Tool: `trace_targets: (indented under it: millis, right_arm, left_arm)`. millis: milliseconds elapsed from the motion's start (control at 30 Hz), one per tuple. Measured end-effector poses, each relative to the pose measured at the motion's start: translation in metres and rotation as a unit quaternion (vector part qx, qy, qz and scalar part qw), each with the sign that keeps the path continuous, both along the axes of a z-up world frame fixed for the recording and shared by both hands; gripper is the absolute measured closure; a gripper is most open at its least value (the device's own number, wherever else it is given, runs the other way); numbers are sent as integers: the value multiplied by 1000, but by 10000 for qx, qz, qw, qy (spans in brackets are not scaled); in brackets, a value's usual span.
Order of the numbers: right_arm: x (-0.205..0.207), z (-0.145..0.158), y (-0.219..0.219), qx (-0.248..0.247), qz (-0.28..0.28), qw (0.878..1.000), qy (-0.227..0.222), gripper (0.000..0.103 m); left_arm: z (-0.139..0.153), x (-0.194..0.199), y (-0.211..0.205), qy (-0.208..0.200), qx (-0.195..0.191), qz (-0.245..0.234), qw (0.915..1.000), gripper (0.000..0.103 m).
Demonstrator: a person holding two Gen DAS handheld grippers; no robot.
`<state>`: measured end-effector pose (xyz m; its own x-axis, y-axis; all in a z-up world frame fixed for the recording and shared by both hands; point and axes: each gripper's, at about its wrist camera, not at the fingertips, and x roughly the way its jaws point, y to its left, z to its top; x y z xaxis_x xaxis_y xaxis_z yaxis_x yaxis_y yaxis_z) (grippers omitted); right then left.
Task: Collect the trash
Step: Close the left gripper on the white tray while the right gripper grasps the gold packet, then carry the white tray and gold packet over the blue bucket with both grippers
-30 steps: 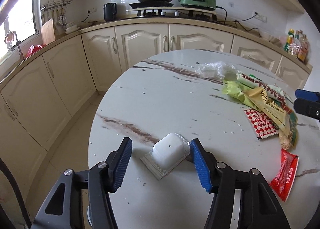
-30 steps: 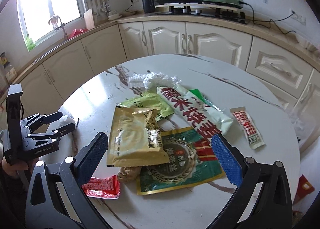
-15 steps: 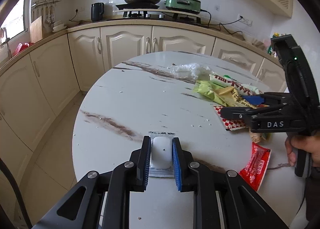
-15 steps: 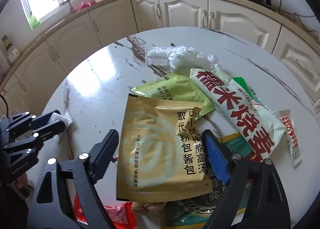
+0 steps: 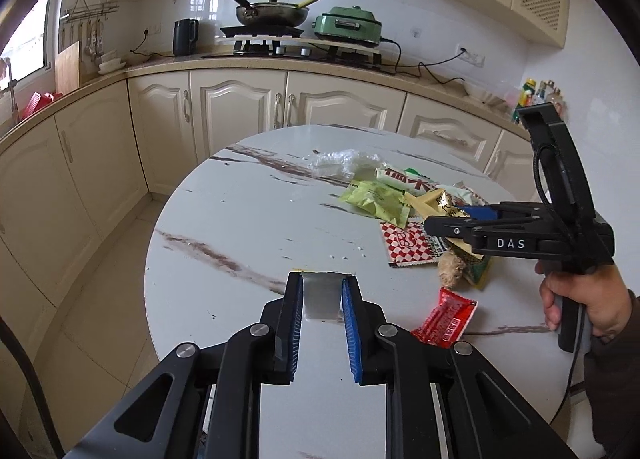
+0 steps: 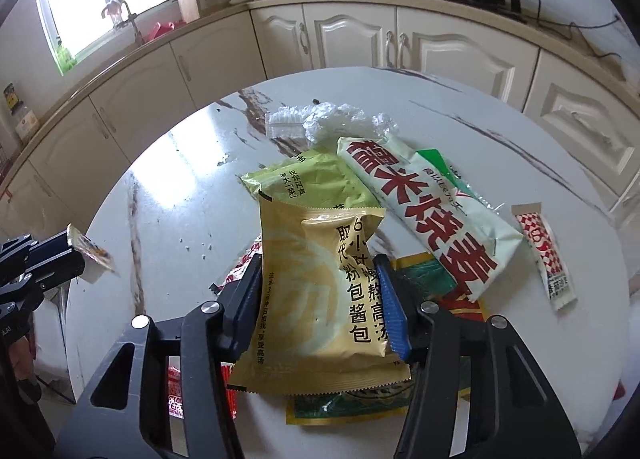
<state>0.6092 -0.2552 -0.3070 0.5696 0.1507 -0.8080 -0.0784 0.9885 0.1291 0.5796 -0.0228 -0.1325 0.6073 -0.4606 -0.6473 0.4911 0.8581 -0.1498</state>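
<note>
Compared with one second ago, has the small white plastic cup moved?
Yes. The small white plastic cup is lifted off the round marble table, clamped in the left tool.

One round marble table (image 6: pixel 168 195). Two grippers: the left gripper (image 5: pixel 322 293), lower centre of its own view; the right gripper (image 6: pixel 320 279), lower centre of its own.

Wrappers counted:
- one small plastic cup (image 5: pixel 322 295)
- one yellow sachet (image 6: pixel 316 299)
- one lime-green packet (image 6: pixel 312 183)
- one long white wrapper (image 6: pixel 420 211)
- one dark green packet (image 6: pixel 424 279)
- two red-checked sachets (image 6: pixel 544 255) (image 5: pixel 404 245)
- one red sachet (image 5: pixel 446 317)
- one clear crumpled plastic (image 6: pixel 320 125)

Left tool (image 5: pixel 322 301) clamped, right tool (image 6: pixel 320 299) closing
</note>
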Motion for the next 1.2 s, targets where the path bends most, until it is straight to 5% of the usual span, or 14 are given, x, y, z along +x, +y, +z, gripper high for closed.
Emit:
trace_targets:
  millis: [33,67,333,400,467,500,633,967,1200]
  right_arm:
    - [-5,6,-1,25,-24,10000,-72,52]
    - [-7,10,0,26,-15,9999,-105,53]
    - [-33,52,15,-71,49,9988,-490,53]
    - [-39,53,19,-28,75,9986,-515,53]
    - [-45,53,22,39,123,9987,-503,53]
    - [-48,52,23,61,143,9986,-498,53]
    - [-51,46,26,167,198,9986,-450,53]
    - [-47,34,25,369,289,9980,-430,53]
    - [-44,33,27,427,348,9973,-480,53]
  left_arm:
    - [3,-4,0,-12,-11,-9,10000,90]
    - [7,-9,1,-31,-21,-15,10000,103]
    - [15,-34,8,122,-169,-59,9998,102]
    - [14,-39,14,107,-229,48,9997,90]
    - [12,-43,17,48,-143,169,9997,31]
    - [11,-45,15,-35,-28,223,9997,19]
    - [6,-52,1,-70,192,64,9998,25]
    - [-25,-26,-30,355,564,37,9978,72]
    - [-29,-14,-27,284,476,5,9985,78]
